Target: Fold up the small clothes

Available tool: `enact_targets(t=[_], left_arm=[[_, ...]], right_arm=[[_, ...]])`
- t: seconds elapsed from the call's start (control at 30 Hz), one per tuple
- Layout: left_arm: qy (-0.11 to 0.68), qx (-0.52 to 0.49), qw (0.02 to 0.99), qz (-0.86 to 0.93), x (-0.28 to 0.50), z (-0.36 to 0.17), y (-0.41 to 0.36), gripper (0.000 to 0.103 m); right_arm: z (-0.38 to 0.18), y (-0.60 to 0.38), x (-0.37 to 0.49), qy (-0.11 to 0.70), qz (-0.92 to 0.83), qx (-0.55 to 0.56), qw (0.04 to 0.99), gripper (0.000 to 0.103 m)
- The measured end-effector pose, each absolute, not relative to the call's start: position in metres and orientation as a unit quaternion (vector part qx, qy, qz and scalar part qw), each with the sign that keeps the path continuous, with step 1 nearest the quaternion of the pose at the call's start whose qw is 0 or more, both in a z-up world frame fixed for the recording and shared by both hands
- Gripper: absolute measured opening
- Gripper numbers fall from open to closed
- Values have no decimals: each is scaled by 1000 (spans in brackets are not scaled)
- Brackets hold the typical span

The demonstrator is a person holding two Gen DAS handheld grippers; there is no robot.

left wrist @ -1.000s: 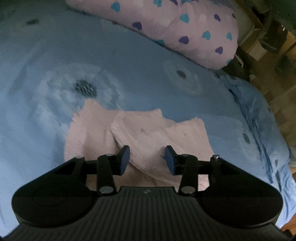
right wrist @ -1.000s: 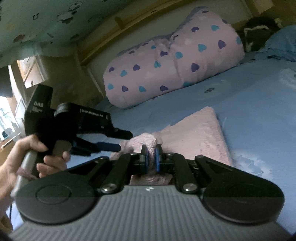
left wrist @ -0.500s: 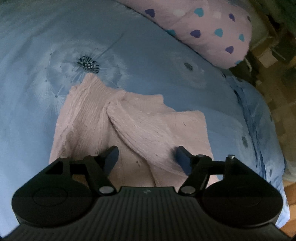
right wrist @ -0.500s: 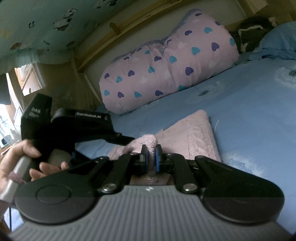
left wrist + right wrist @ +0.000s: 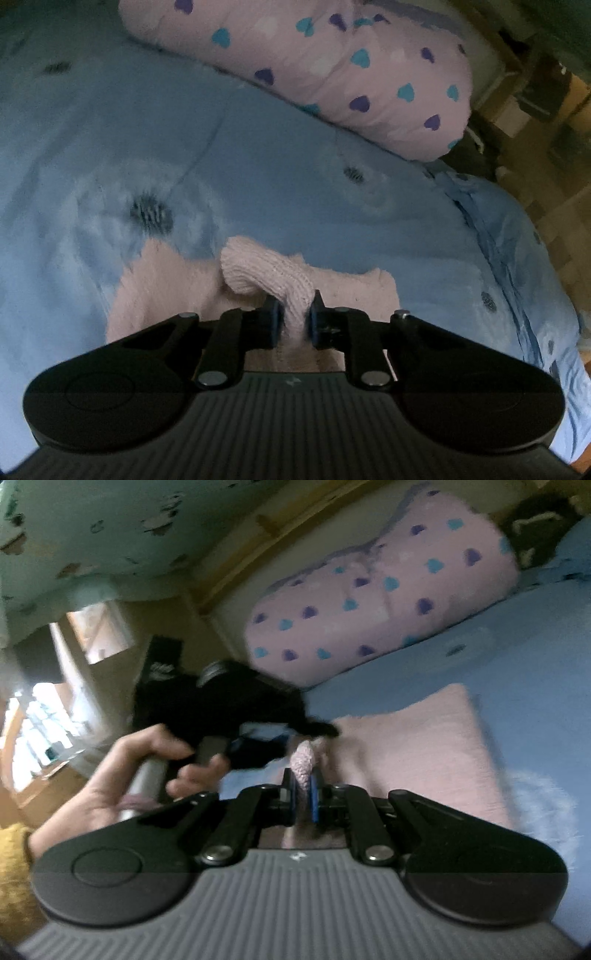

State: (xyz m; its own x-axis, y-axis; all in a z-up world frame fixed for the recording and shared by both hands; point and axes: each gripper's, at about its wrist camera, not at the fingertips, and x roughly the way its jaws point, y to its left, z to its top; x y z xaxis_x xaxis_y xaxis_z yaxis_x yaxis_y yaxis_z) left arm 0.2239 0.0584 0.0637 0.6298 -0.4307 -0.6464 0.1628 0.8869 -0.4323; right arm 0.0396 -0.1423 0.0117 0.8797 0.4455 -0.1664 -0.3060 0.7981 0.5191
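A: Where's the knit top?

B: Pink knit top (image 5: 166, 291) lies on the blue bed sheet (image 5: 295, 184), near the front edge of the bed, partly folded. A thick fold of it is bunched up off the sheet.

A: Left tongs?

B: Left tongs (image 5: 293, 319) have just been closing; now pinching that raised fold, knit squeezed between the pads (image 5: 274, 323). Rest of the top spreads flat to both sides behind them.

A: And the right?

B: Right tongs (image 5: 303, 794) pressed tight on another bit of the same top, a small pink bunch sticking up between the blue pads. In the right view, the top (image 5: 417, 749) stretches away to the right, flat on the sheet (image 5: 535, 672).

A: Anything else round it?

B: Left hand (image 5: 122, 775) w/ a yellow sleeve (image 5: 13, 867) grips the other tool's handle; view's blurred. Pink pillow w/ hearts (image 5: 332, 70) sits at the far side of the bed, well apart from the top.
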Motion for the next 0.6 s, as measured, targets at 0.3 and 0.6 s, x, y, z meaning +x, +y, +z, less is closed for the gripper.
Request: enact_targets(t=[0.3,0.6], left_arm=[[390,-128,902,-136,242,60,104,18],[398,-125,903,-100,232,50,124,20]], right_arm=[[16,-72,63,168,246,214,930,10],[5,-42,74,208,251,160,932,20]])
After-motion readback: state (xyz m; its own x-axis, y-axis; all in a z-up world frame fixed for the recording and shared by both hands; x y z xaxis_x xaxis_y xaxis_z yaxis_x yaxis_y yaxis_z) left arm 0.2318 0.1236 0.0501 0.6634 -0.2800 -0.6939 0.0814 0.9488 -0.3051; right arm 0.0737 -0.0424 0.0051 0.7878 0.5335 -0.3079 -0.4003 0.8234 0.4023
